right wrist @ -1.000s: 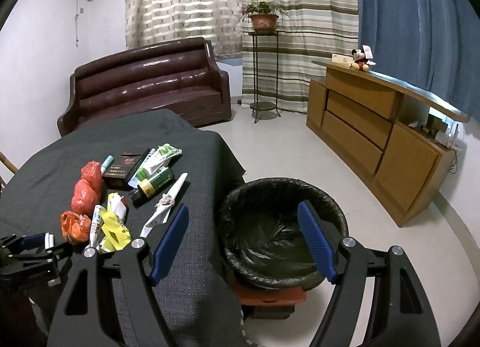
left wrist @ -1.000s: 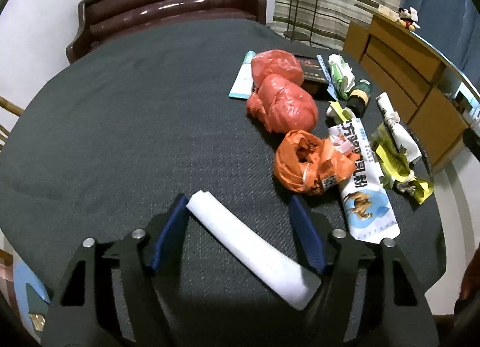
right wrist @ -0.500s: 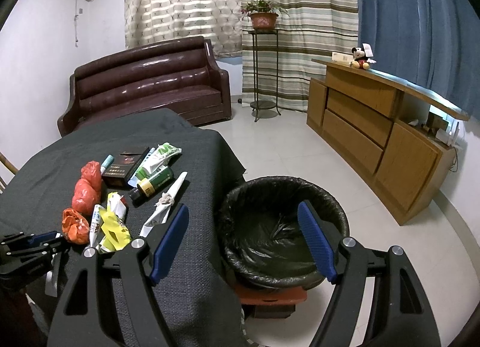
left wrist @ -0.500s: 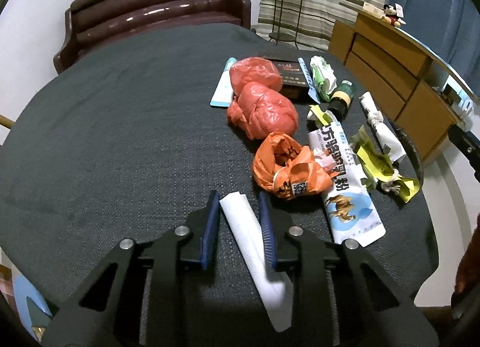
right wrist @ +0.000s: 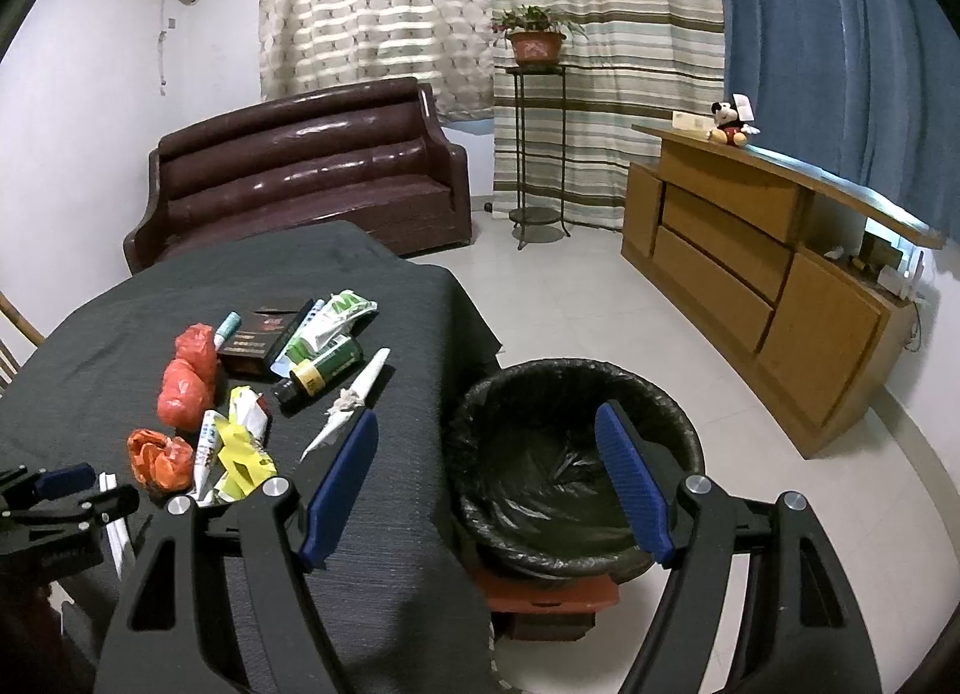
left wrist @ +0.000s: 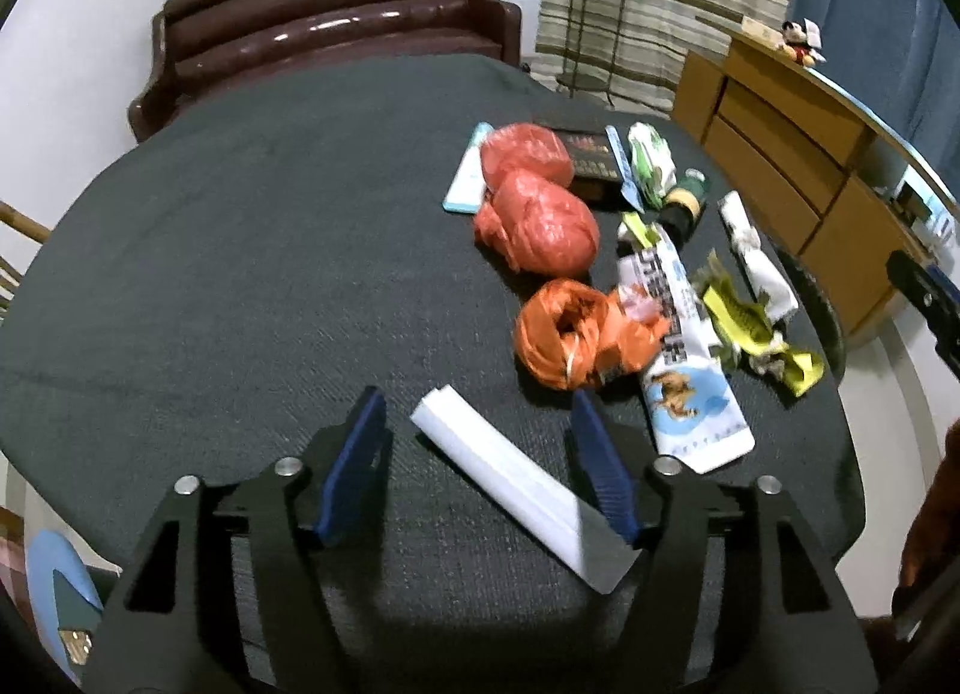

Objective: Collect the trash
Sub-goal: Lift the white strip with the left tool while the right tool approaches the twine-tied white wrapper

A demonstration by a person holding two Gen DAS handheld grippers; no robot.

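The trash lies in a heap on the dark counter (left wrist: 240,274), on the side near the bin (right wrist: 570,454). The bin stands on the floor just beside the counter's edge, so I think each piece can go in with a short move.

A white strip (left wrist: 516,484) lies apart from the heap, flat on the cloth. The left fingers (left wrist: 480,466) point down at it, one on each side. They are opening right now. The strip is between them, and its near end lies close by the right-side finger, but they do not squeeze it.

The right fingers (right wrist: 486,484) hang over the bin's near rim, spread wide. Nothing is in them. They look like they are waiting there.

The orange bag (left wrist: 576,334) and two red bags (left wrist: 540,202) sit in the heap, untouched.
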